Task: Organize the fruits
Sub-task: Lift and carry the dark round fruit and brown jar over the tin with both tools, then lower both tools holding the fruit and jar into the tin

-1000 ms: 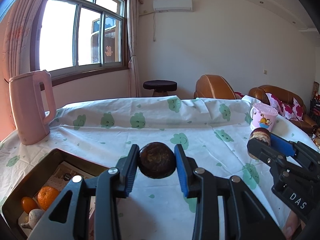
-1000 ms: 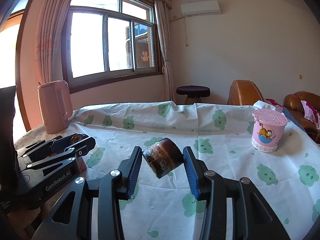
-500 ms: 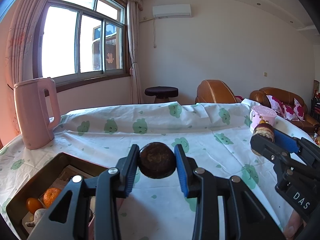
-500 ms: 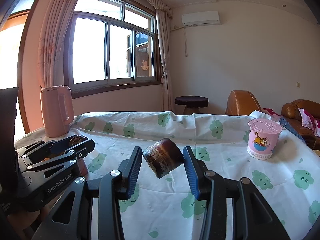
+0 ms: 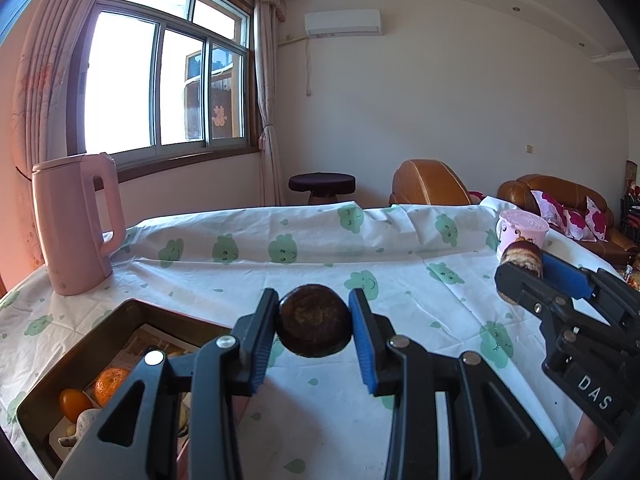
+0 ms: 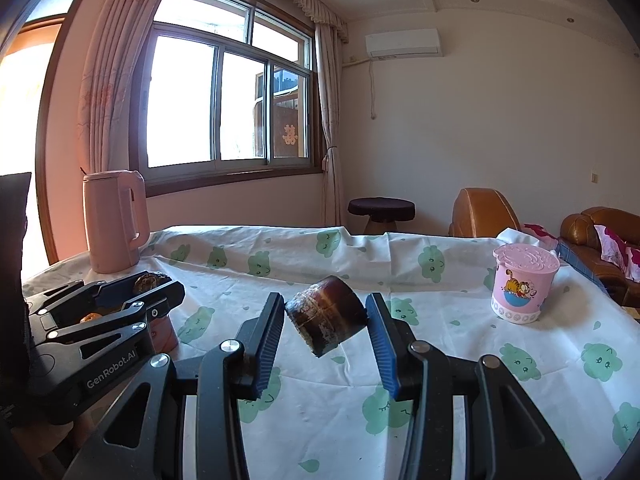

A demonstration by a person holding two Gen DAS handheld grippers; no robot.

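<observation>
My left gripper (image 5: 314, 330) is shut on a round dark brown fruit (image 5: 314, 326) and holds it above the table, just right of a brown tray (image 5: 100, 336). The tray holds two oranges (image 5: 108, 384) and a pale knobbly piece (image 5: 82, 426). My right gripper (image 6: 326, 326) is shut on a dark cylindrical chunk (image 6: 326, 320), tilted, above the table. The right gripper also shows in the left wrist view (image 5: 520, 272) at the right. The left gripper shows in the right wrist view (image 6: 156, 292) at the left.
A pink kettle (image 5: 74, 222) stands at the table's back left. A pink lidded cup (image 6: 522, 282) stands at the right. A white cloth with green clouds (image 6: 440, 360) covers the table. Brown sofas (image 5: 560, 204) and a stool (image 5: 322, 186) stand beyond it.
Both grippers have risen a little with their loads still held; the table and tray sit lower in both views. Neither grip has changed.
</observation>
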